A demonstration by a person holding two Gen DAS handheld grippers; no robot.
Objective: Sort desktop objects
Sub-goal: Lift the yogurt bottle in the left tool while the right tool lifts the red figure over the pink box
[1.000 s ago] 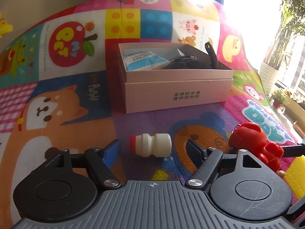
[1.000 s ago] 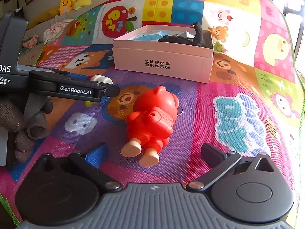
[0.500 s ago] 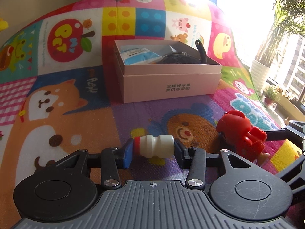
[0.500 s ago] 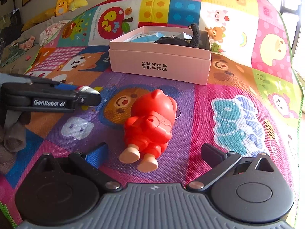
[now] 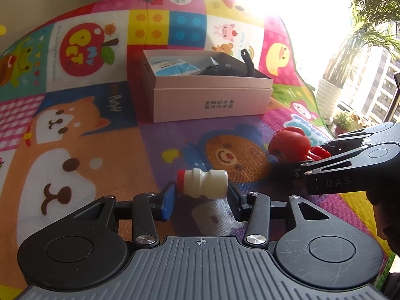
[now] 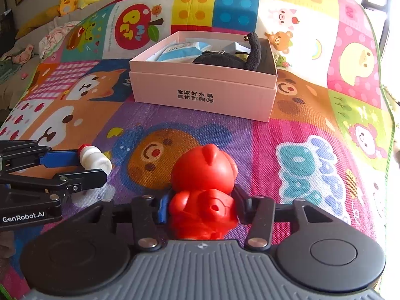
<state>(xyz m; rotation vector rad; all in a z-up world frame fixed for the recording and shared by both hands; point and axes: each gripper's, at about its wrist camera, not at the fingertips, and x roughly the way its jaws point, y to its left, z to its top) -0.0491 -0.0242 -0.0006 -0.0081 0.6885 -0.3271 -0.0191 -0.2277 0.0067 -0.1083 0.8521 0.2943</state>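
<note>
Since a second ago both grippers went from wide open to clamped: the left gripper (image 5: 202, 195) now has its fingers narrowed onto the small white plastic drink bottle with a red cap (image 5: 203, 183), and the right gripper (image 6: 200, 208) has closed its fingers on the glossy red plastic bear figure (image 6: 203, 190).

Landmark: the pink cardboard box with black Chinese print (image 6: 200, 92), open on top, sitting on the colourful cartoon play mat (image 6: 312, 115). Bottle is in front of the box and to its left, held sideways, red cap pointing left in the left wrist view; blue finger pad (image 5: 167, 201) on the cap end, black pad on the base end. Cannot tell if the bottle is lifted off the mat. Red bear is in front of the box, right of the bottle, gripped at the body with the head sticking out forward past the fingers.

Inside the box: a black plush item (image 6: 225, 60) toward the right end, with one limb poking up over the rim, and a light blue and white packet (image 6: 180, 51) at the left end. Yellow plush toys (image 6: 72, 0) sit far left beyond the box.
</note>
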